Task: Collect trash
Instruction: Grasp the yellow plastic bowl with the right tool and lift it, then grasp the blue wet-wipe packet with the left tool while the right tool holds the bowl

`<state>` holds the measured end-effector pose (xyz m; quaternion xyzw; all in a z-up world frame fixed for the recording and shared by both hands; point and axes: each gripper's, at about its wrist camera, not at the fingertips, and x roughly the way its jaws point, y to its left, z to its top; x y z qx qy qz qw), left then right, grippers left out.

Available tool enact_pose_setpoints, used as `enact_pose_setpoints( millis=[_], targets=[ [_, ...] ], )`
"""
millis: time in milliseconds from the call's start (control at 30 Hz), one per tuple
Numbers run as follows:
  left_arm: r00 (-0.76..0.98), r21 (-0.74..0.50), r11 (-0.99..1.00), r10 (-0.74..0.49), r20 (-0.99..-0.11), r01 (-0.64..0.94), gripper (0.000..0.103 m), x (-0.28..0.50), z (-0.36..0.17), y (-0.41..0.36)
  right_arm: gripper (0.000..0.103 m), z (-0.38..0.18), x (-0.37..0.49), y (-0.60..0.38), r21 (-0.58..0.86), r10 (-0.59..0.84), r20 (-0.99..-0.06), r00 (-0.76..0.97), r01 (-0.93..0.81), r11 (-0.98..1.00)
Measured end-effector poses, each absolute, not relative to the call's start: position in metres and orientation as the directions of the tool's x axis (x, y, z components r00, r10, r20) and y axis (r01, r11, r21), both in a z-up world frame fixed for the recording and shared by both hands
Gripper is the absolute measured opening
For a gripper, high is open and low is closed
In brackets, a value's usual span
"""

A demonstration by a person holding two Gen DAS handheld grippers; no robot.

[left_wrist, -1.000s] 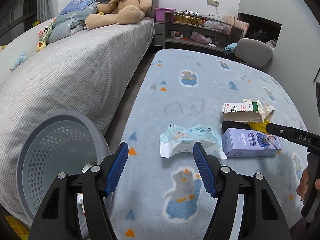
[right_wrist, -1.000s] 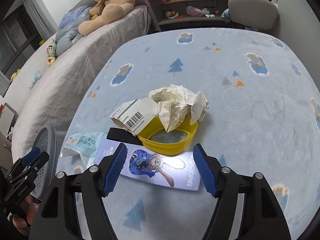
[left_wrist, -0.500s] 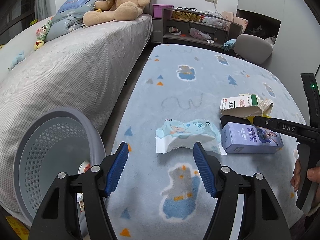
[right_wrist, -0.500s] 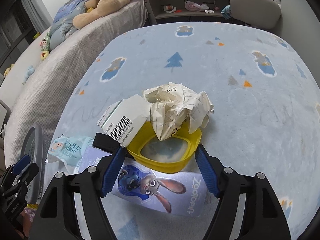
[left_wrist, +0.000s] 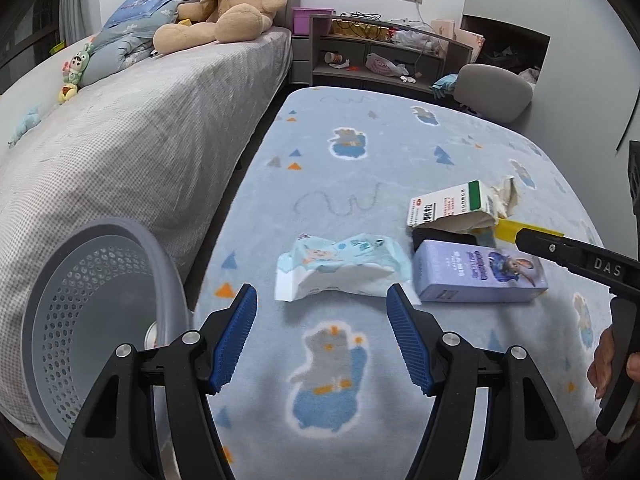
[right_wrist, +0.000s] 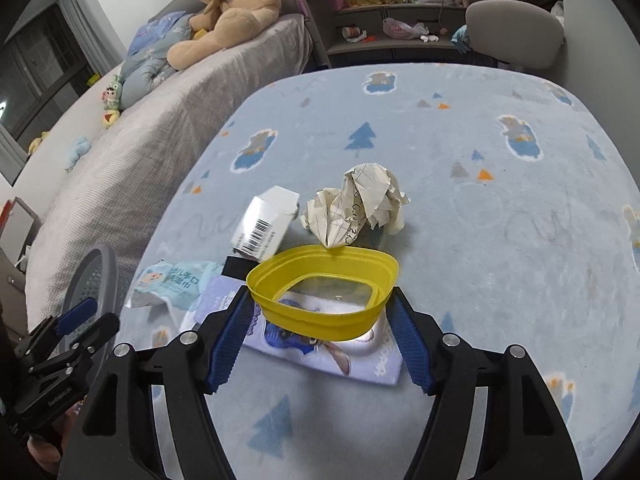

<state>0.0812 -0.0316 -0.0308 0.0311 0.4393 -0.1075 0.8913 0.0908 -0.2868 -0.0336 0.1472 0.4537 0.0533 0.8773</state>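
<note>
My right gripper [right_wrist: 320, 300] has a yellow plastic tub [right_wrist: 324, 276] between its blue pads, lifted off the blue blanket [right_wrist: 500, 240]; its jaws are closing on the tub's sides. Beneath it lies a purple cartoon box [right_wrist: 320, 352]. Behind are a crumpled paper ball [right_wrist: 360, 204] and a white medicine box [right_wrist: 266, 224]. My left gripper [left_wrist: 322, 290] hangs open and empty just short of a wet-wipes pack [left_wrist: 340, 264]. The purple box [left_wrist: 476, 270] lies to the pack's right. A grey perforated basket [left_wrist: 60, 320] stands at the left.
A grey bed [left_wrist: 140, 140] with a teddy bear [left_wrist: 224, 8] runs along the left. Shelves [left_wrist: 380, 56] and a grey chair [left_wrist: 496, 88] stand beyond the blanket. A small black object [left_wrist: 440, 236] lies between the boxes. A hand [left_wrist: 608, 364] holds the right gripper's handle.
The right gripper moved in around the yellow tub and raised it off the blanket. The paper ball that leaned into the tub now sits behind it. The left gripper stayed put.
</note>
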Motion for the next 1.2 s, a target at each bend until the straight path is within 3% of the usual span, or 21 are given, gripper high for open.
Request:
enact_pose_setpoints(
  millis=[767, 1200],
  targets=[
    [0.526, -0.055, 0.992, -0.106, -0.844, 0.112, 0.065, 0.107, -0.068, -0.073, 0.066, -0.005, 0.063, -0.321, 0.398, 0.280, -0.706, 0.651, 0.038, 0.916],
    [0.519, 0.001, 1.000, 0.004, -0.855, -0.006, 0.065, 0.104, -0.072, -0.036, 0.066, -0.003, 0.060, -0.314, 0.396, 0.284, -0.703, 0.652, 0.027, 0.918]
  ],
)
